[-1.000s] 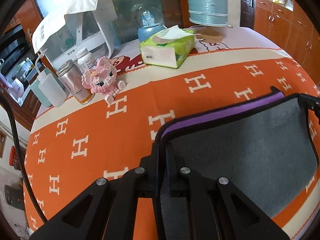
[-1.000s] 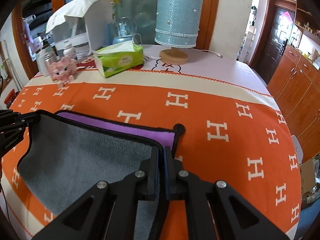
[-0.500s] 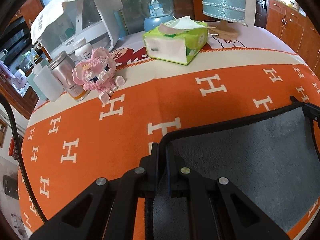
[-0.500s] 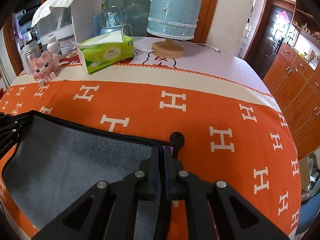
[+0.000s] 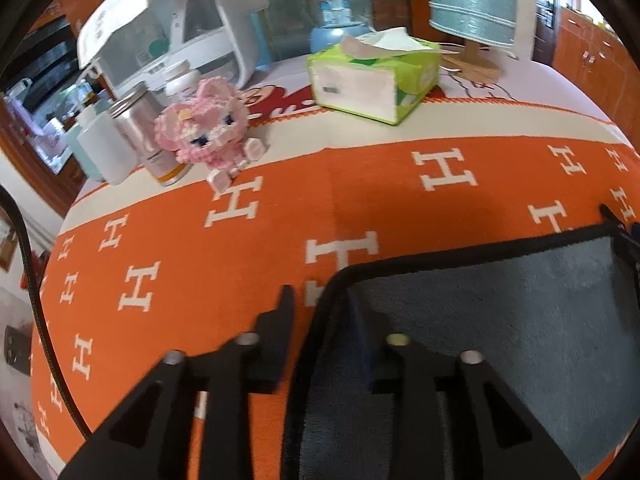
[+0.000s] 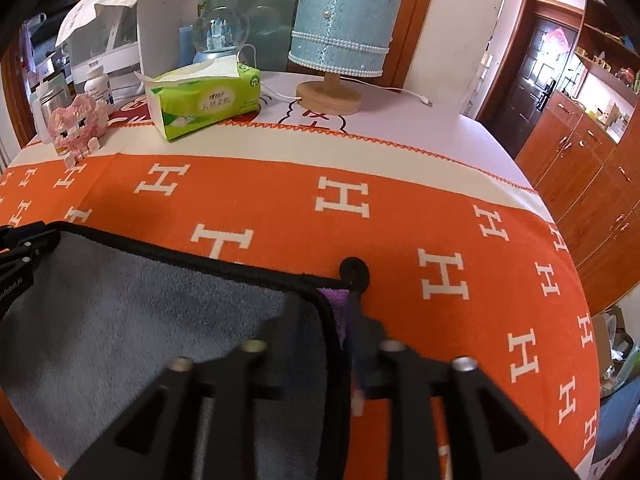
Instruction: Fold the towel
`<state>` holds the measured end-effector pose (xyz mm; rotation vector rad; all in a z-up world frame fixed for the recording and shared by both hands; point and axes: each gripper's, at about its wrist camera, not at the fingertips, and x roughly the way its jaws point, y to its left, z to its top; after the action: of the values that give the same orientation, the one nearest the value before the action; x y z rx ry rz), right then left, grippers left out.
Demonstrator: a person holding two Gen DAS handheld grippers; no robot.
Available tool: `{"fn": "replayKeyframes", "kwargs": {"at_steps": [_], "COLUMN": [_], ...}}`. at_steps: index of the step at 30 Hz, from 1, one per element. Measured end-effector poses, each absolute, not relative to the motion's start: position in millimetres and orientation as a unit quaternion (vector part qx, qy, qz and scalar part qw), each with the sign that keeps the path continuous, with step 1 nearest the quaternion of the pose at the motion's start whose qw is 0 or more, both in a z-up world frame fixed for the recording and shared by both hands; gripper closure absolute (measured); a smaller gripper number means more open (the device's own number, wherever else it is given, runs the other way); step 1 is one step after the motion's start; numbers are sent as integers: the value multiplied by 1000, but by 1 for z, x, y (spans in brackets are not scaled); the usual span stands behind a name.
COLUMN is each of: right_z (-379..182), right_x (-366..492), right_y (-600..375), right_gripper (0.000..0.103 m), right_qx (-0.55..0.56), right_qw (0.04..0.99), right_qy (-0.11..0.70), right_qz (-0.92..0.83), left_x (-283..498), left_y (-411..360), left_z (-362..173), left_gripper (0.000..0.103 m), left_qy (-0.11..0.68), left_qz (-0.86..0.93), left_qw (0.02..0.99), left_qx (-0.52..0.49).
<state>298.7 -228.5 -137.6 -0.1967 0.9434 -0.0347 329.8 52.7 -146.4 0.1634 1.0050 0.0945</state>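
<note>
A grey towel point(image 5: 500, 312) with black edging lies folded on the orange table cover; it also shows in the right wrist view point(image 6: 132, 304), where a sliver of its purple side point(image 6: 338, 300) and a black hanging loop point(image 6: 354, 270) show at the corner. My left gripper point(image 5: 320, 304) is open, its jaws straddling the towel's left corner. My right gripper point(image 6: 324, 312) is open, its jaws straddling the right corner. Each gripper's tip shows at the edge of the other view.
At the back of the table stand a green tissue box point(image 5: 372, 76), a pink brick toy point(image 5: 208, 128), bottles and a tin point(image 5: 132, 128), a white appliance point(image 5: 188, 24), a snow globe point(image 6: 220, 36) and a blue lamp point(image 6: 344, 32). Wooden cabinets point(image 6: 592, 168) stand right.
Both grippers carried the near edge forward over the purple side until grey covered it. Both have now opened and let go of the towel corners.
</note>
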Motion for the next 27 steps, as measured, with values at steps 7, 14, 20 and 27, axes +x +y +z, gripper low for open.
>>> {"fn": "replayKeyframes", "kwargs": {"at_steps": [7, 14, 20, 27], "right_z": [-122, -103, -100, -88], "right_x": [291, 284, 274, 250], "right_y": [-232, -233, -224, -210], "right_gripper": [46, 44, 41, 41], "right_qx": [-76, -65, -50, -51], "right_qw": [901, 902, 895, 892], "right_qy": [426, 426, 443, 448], "right_qz": [-20, -14, 8, 23], "left_x": [327, 319, 302, 267], "left_y": [61, 56, 54, 42], "left_z": [-139, -131, -119, -96], "left_gripper": [14, 9, 1, 1], "left_qy": [469, 466, 457, 447], "left_qz": [59, 58, 38, 14], "left_qw": [880, 882, 888, 894], "left_qx": [52, 49, 17, 8]}}
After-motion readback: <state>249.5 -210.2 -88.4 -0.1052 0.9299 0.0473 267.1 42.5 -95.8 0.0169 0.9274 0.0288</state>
